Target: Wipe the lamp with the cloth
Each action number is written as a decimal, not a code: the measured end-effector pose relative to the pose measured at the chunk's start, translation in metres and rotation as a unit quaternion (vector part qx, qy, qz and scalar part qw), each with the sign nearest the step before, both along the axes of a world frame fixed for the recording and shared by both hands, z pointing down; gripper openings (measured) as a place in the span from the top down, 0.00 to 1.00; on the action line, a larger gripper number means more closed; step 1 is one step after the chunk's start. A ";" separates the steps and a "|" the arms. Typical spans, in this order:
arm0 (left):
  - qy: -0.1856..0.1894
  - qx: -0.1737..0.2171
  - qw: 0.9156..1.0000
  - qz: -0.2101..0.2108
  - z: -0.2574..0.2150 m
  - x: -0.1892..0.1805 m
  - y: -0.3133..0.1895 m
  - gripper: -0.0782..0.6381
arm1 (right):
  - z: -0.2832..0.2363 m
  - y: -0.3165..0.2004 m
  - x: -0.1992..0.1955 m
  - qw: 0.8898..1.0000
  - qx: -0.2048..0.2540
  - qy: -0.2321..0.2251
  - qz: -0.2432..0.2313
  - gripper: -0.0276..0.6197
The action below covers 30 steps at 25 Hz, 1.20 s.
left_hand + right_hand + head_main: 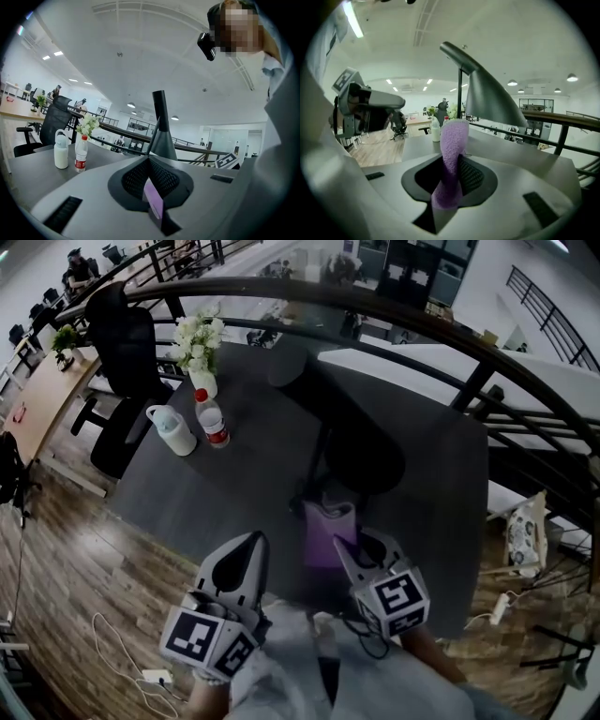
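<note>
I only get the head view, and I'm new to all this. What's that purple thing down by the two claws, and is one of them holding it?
Observer: It's the cloth. The right gripper view shows the right claw pinching its lower end, with the fluffy rest standing up between the jaws.
Operator: Is it touching the lamp?
Observer: In that view the lamp has a slanted shade hanging just above and right of the cloth's top. I cannot tell whether they touch.
Operator: And the left claw?
Observer: The left gripper view shows the left claw pointed at the lamp's dark cone. There is a thin purple sliver at its jaws, and I cannot tell what it is.
</note>
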<state>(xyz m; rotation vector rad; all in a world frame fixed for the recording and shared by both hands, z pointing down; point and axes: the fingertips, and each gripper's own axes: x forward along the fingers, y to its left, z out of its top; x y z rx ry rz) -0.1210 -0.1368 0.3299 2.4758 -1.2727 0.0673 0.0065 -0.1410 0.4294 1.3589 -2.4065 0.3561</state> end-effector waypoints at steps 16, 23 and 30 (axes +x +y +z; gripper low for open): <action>-0.023 -0.004 1.000 -0.008 -0.003 -0.011 -0.002 0.89 | -0.067 -0.008 -0.026 0.997 0.063 -0.028 -0.016 0.82; -0.031 -0.015 0.999 -0.003 0.002 -0.009 0.000 0.89 | -0.064 -0.008 -0.023 0.998 0.063 -0.020 -0.017 0.82; -0.027 -0.010 1.000 -0.004 0.000 -0.008 0.002 0.89 | -0.065 -0.006 -0.024 0.998 0.059 -0.025 -0.019 0.82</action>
